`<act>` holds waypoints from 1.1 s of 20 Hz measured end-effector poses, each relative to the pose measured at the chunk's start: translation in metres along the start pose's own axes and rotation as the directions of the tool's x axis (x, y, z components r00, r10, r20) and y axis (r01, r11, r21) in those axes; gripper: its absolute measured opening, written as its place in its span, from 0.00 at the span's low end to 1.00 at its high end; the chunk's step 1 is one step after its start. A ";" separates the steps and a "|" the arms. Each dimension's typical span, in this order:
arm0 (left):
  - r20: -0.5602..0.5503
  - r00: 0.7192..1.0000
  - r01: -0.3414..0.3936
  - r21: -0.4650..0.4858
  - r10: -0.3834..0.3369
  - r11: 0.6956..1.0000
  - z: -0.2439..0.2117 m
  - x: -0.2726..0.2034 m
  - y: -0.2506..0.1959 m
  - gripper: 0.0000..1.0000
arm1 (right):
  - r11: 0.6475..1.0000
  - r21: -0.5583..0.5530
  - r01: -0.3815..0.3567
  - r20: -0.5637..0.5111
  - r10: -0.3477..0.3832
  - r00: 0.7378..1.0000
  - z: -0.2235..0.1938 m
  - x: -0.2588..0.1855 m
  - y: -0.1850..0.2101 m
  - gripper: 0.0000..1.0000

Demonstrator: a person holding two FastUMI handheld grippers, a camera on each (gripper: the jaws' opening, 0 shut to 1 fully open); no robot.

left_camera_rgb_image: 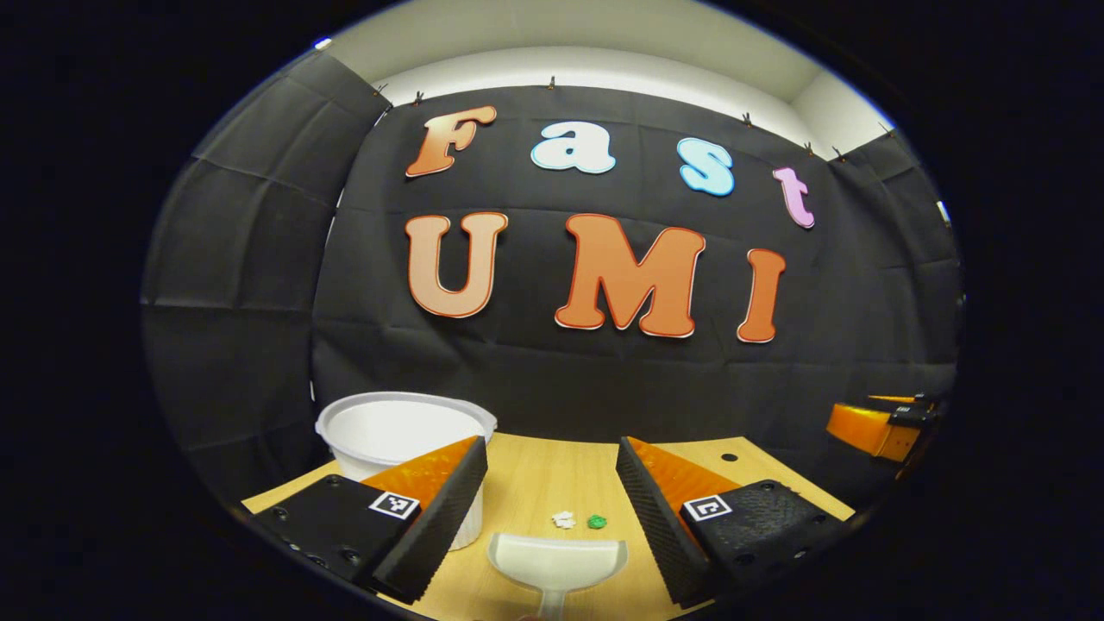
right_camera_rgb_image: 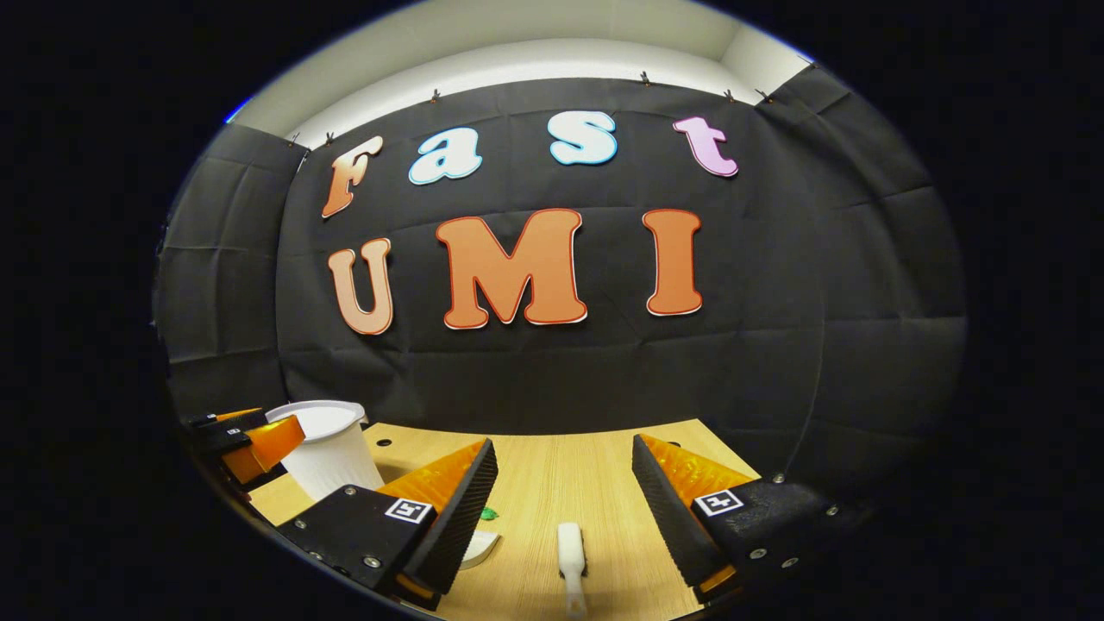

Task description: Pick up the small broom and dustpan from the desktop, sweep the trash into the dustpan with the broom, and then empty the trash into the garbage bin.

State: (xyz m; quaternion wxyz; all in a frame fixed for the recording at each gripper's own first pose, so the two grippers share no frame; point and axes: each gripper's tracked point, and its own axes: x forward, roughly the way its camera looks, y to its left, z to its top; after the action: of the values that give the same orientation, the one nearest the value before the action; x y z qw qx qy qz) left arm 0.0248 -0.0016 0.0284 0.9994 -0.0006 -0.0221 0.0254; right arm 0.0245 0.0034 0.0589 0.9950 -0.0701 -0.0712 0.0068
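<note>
Two grippers hang above the near edge of a wooden table [left_camera_rgb_image: 535, 483], each with its fingers spread wide and nothing between them. In the left gripper view, the left gripper [left_camera_rgb_image: 552, 509] is lined up over the white dustpan [left_camera_rgb_image: 556, 562], which lies flat at the table's near edge with its handle pointing toward the camera and its mouth facing the back. Just beyond the dustpan's mouth sit two bits of trash, a white scrap [left_camera_rgb_image: 563, 519] and a green scrap [left_camera_rgb_image: 597, 521], side by side and close together. Farther back, near the left edge of the table, a white bin [left_camera_rgb_image: 401, 431] stands upright and open. In the right gripper view, the right gripper [right_camera_rgb_image: 565, 509] is centred over the small white broom [right_camera_rgb_image: 570, 556], which lies lengthwise at the near edge, well apart from the bin at the far left.
</note>
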 end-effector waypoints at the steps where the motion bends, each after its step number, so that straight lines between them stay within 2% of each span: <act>1: -0.014 1.000 0.005 0.003 -0.005 1.000 -0.006 0.001 0.001 0.95 | 1.000 0.003 0.005 -0.002 -0.005 1.000 0.000 0.001 -0.001 0.94; 4: -0.064 0.997 0.048 -0.048 -0.051 0.998 -0.020 0.002 -0.004 0.95 | 1.000 -0.009 0.017 -0.012 -0.017 1.000 -0.002 0.003 -0.003 0.95; 7: -0.085 0.994 0.058 -0.107 -0.067 0.993 -0.024 0.007 0.000 0.95 | 1.000 -0.005 0.026 -0.015 -0.027 1.000 -0.003 0.003 -0.002 0.94; 11: -0.129 0.991 0.034 -0.066 -0.042 0.997 -0.032 0.014 0.010 0.95 | 1.000 -0.011 0.027 -0.018 -0.027 0.999 -0.004 0.005 -0.001 0.94; 14: -0.116 0.991 0.051 -0.088 -0.061 0.995 -0.028 0.013 0.006 0.95 | 1.000 -0.006 0.020 -0.019 -0.020 1.000 -0.003 0.007 0.003 0.94; 18: -0.107 0.991 0.074 -0.042 -0.078 0.996 -0.027 0.015 0.002 0.95 | 1.000 -0.009 0.021 -0.030 -0.021 0.999 -0.007 0.009 0.003 0.94; 22: -0.118 0.988 0.091 -0.043 -0.096 0.995 -0.033 0.018 -0.002 0.95 | 1.000 -0.002 0.023 -0.037 -0.023 0.999 -0.008 0.011 0.003 0.94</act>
State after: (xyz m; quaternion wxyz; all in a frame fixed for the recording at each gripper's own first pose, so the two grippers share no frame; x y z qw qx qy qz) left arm 0.0441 -0.0026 -0.0033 0.9989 -0.0200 0.0374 -0.0221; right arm 0.0362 0.0051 0.0517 0.9961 -0.0703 -0.0536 -0.0058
